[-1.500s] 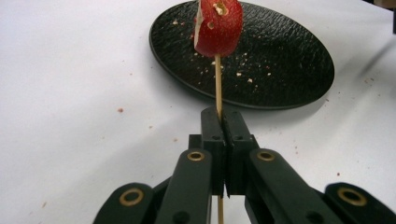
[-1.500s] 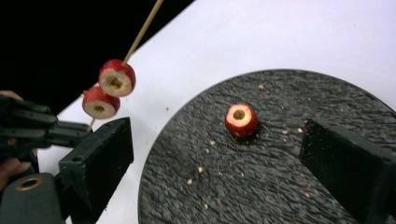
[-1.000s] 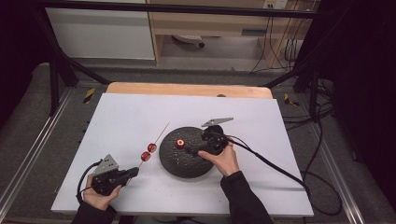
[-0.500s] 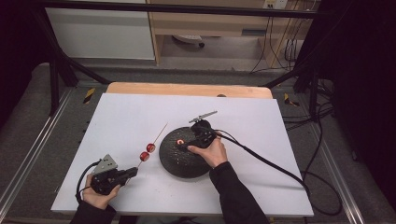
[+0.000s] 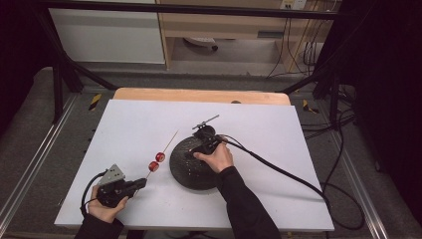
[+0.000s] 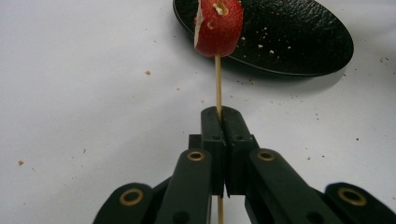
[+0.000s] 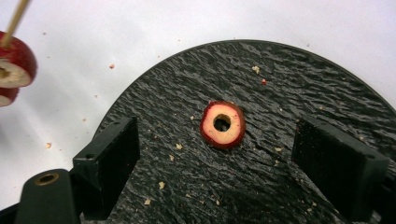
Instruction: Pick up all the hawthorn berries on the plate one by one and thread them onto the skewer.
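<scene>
A thin wooden skewer (image 5: 169,142) carries two red fruit pieces (image 5: 157,161) and points toward the table's far side. My left gripper (image 5: 140,183) is shut on its near end, with the stick pinched between the closed jaws (image 6: 218,98). The nearer red piece (image 6: 218,27) sits just ahead of them. A round black slate plate (image 5: 189,174) lies mid-table. On it rests a red-skinned fruit slice (image 7: 222,124) with a hole through its centre. My right gripper (image 7: 219,149) hangs open over the plate, its jaws standing wide on either side of the slice. From above, this gripper (image 5: 195,150) covers the slice.
The white table top (image 5: 259,129) has a wooden strip (image 5: 199,94) along its far edge. The right gripper's black cable (image 5: 283,172) trails across the table to the right edge. Small crumbs (image 7: 161,185) lie scattered over the plate and nearby.
The right gripper has moved left and forward over the plate, and now straddles and covers the slice. The left gripper and skewer have held still.
</scene>
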A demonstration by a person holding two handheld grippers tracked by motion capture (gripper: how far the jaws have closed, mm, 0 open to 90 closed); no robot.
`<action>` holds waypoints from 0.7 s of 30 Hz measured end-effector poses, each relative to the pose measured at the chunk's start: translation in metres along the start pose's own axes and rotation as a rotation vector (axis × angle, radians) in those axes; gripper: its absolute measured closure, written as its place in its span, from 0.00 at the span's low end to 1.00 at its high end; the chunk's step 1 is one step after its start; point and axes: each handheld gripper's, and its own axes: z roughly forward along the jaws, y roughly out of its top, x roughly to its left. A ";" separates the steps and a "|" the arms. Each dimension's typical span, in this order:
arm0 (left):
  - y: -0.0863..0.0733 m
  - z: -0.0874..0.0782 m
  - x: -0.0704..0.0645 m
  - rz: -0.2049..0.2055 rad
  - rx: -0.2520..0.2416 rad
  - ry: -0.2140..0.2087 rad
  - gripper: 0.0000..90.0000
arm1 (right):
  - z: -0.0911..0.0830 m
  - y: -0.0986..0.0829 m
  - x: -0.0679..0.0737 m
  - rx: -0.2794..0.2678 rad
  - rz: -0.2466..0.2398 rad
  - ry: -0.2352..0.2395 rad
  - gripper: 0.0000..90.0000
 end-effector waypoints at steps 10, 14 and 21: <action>0.000 0.001 -0.001 0.003 0.004 -0.003 0.98 | 0.013 0.009 -0.001 0.034 0.040 0.005 0.38; 0.000 0.001 -0.001 0.005 0.005 -0.004 0.98 | 0.017 0.010 -0.004 0.041 0.055 0.009 0.45; 0.000 0.002 -0.002 0.008 0.007 -0.005 0.98 | 0.022 0.010 -0.008 0.050 0.081 0.008 0.53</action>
